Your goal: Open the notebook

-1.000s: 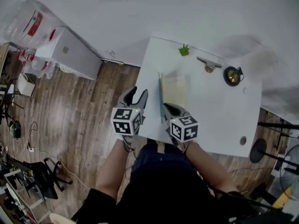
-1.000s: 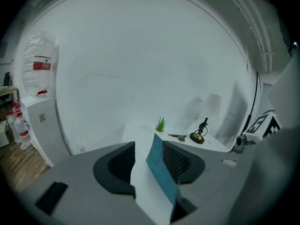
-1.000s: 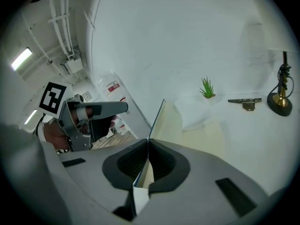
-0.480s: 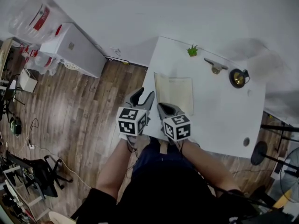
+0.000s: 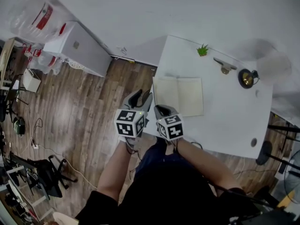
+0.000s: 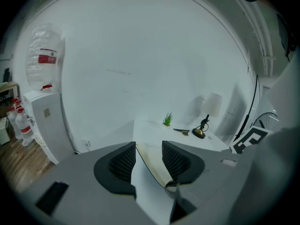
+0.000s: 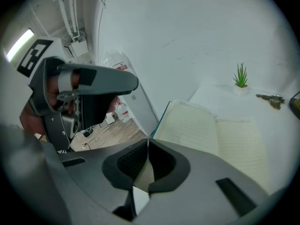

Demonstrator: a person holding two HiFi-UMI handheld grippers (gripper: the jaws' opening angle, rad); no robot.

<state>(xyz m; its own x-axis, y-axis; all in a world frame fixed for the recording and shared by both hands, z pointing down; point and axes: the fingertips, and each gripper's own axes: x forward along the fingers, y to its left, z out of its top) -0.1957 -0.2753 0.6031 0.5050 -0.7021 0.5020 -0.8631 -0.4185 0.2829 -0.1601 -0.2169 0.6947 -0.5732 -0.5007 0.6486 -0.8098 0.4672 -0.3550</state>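
Note:
The notebook [image 5: 178, 96] lies open on the white table [image 5: 225, 121], two cream lined pages facing up, near the table's left edge. In the right gripper view the notebook [image 7: 211, 135] shows its blue cover edge at the left. My left gripper [image 5: 142, 97] hovers open just off the table's near left corner, nothing between its jaws; the left gripper view looks past it [image 6: 149, 156] along the notebook [image 6: 154, 165]. My right gripper [image 5: 161, 109] is shut and empty at the near edge, just short of the notebook; its pads meet in the right gripper view [image 7: 147, 146].
At the table's far side stand a small green plant [image 5: 202, 49], a small metal object [image 5: 225, 65] and a black and brass desk lamp [image 5: 247, 78]. A white cabinet [image 5: 77, 48] with a water bottle [image 5: 40, 18] stands left of the table on the wood floor.
The notebook's left cover, upright a second ago, now lies flat with both pages showing. Both grippers have drawn back toward the table's near edge.

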